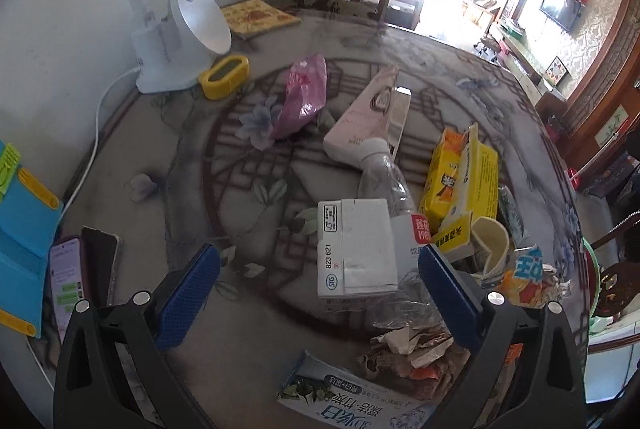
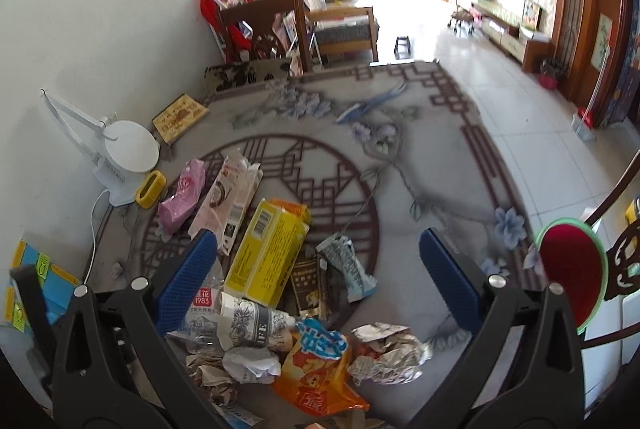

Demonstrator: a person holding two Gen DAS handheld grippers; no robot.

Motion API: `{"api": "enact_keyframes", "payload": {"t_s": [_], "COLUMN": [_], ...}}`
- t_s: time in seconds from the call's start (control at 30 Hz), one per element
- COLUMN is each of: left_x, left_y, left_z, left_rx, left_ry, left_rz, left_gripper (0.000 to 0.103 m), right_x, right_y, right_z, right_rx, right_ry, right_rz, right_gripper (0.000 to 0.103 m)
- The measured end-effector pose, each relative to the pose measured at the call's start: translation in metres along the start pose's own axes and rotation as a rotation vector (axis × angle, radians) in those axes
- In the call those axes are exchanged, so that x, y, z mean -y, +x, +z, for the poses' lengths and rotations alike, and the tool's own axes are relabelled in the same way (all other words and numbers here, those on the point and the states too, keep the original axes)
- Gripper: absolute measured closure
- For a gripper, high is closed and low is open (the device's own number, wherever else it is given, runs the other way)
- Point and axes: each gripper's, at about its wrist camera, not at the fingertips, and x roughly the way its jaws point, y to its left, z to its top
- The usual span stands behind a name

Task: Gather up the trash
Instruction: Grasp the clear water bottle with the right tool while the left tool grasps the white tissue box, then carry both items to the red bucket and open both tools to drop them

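Both my grippers hang over the bench (image 2: 440,157) with nothing in them: the left gripper (image 1: 320,293) has its fingers (image 1: 188,293) spread wide, and the right gripper (image 2: 316,281) is just as wide. The trash lies in a loose heap on the near side of the patterned cloth, so I can reach all of it without stretching. Between my left fingers sits a white carton (image 1: 354,249), lying on its side and partly over a clear bottle (image 1: 384,177); I judge it the likeliest first pick, since it is on top and has flat sides to pinch. Beyond it lie a yellow box (image 1: 460,181), a pink box (image 1: 364,117) and a pink bag (image 1: 302,97), with crumpled paper (image 1: 412,345) close below. My right fingers frame a paper cup (image 2: 252,321), an orange snack bag (image 2: 316,361) and a foil wad (image 2: 384,349). The lamp (image 1: 176,37), the yellow case (image 1: 225,75) and the phones (image 1: 84,277) stand apart along the wall side, which tells me they are not trash. I see no bin for certain; a red, green-rimmed round thing (image 2: 572,273) at the bench's right edge may be one.
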Motion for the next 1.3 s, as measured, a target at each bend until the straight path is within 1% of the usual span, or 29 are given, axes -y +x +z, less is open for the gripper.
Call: {"api": "enact_keyframes", "payload": {"t_s": [0.07,0.1,0.13,0.17,0.2,0.23,0.27,0.3,0.37,0.4,0.43,0.53,0.57,0.63,0.7,0.8,0.83,0.87,0.97,1.0,1.03,1.17,1.23,1.3], "left_x": [-0.003,-0.005,-0.007,-0.007,-0.01,-0.013,-0.015,-0.018,-0.027,-0.033,-0.038,-0.058,-0.064,-0.075,-0.083,-0.088,-0.091,-0.093,-0.093,-0.092,-0.092,-0.091,-0.091,-0.088], "left_y": [0.013,0.018,0.024,0.03,0.035,0.039,0.042,0.044,0.041,0.037,0.035,0.023,0.02,0.015,0.012,0.01,0.008,0.007,0.006,0.006,0.003,-0.005,-0.01,-0.014], "left_z": [0.0,0.0,0.001,0.005,0.006,0.006,0.007,0.01,0.013,0.016,0.018,0.028,0.032,0.038,0.042,0.045,0.045,0.046,0.046,0.047,0.044,0.042,0.041,0.041], "left_rx": [-0.022,-0.03,-0.042,-0.057,-0.068,-0.077,-0.082,-0.077,-0.051,-0.026,-0.003,0.061,0.076,0.098,0.112,0.12,0.12,0.122,0.124,0.125,0.128,0.14,0.148,0.155], "left_ry": [-0.003,-0.002,-0.003,-0.005,-0.009,-0.013,-0.018,-0.034,-0.05,-0.06,-0.067,-0.096,-0.104,-0.116,-0.119,-0.113,-0.111,-0.11,-0.111,-0.11,-0.109,-0.104,-0.102,-0.095], "left_rz": [-0.018,-0.028,-0.042,-0.058,-0.075,-0.093,-0.112,-0.137,-0.141,-0.138,-0.133,-0.116,-0.112,-0.112,-0.109,-0.117,-0.122,-0.126,-0.14,-0.144,-0.145,-0.148,-0.151,-0.153], "left_gripper": [0.01,0.015,0.023,0.027,0.042,0.061,0.065,0.066,0.067,0.067,0.067,0.067,0.067,0.067,0.067,0.067,0.067,0.067,0.067,0.067,0.067,0.067,0.067,0.067], "right_x": [-0.005,-0.009,-0.013,-0.017,-0.022,-0.031,-0.036,-0.046,-0.062,-0.071,-0.084,-0.114,-0.122,-0.141,-0.155,-0.163,-0.165,-0.171,-0.189,-0.194,-0.197,-0.195,-0.191,-0.19], "right_y": [0.009,0.014,0.019,0.022,0.027,0.032,0.036,0.042,0.053,0.059,0.067,0.088,0.095,0.112,0.126,0.146,0.148,0.148,0.154,0.156,0.158,0.159,0.148,0.13], "right_z": [-0.002,-0.003,-0.005,-0.006,-0.007,-0.008,-0.009,-0.01,-0.011,-0.012,-0.014,-0.023,-0.028,-0.039,-0.051,-0.064,-0.067,-0.069,-0.079,-0.083,-0.086,-0.085,-0.076,-0.065], "right_rx": [-0.026,-0.041,-0.057,-0.07,-0.084,-0.1,-0.111,-0.127,-0.158,-0.177,-0.203,-0.276,-0.301,-0.364,-0.413,-0.464,-0.468,-0.456,-0.47,-0.473,-0.484,-0.49,-0.463,-0.414], "right_ry": [-0.007,-0.019,-0.032,-0.045,-0.061,-0.082,-0.097,-0.118,-0.154,-0.177,-0.207,-0.274,-0.29,-0.332,-0.371,-0.389,-0.401,-0.439,-0.531,-0.564,-0.578,-0.558,-0.509,-0.472], "right_rz": [0.0,0.003,0.012,0.023,0.04,0.063,0.081,0.104,0.132,0.141,0.151,0.188,0.198,0.212,0.189,0.133,0.121,0.105,0.083,0.069,0.069,0.105,0.154,0.185], "right_gripper": [0.003,0.003,0.003,0.003,0.003,0.003,0.003,0.003,0.01,0.017,0.021,0.029,0.03,0.036,0.038,0.038,0.038,0.038,0.04,0.051,0.054,0.057,0.058,0.058]}}
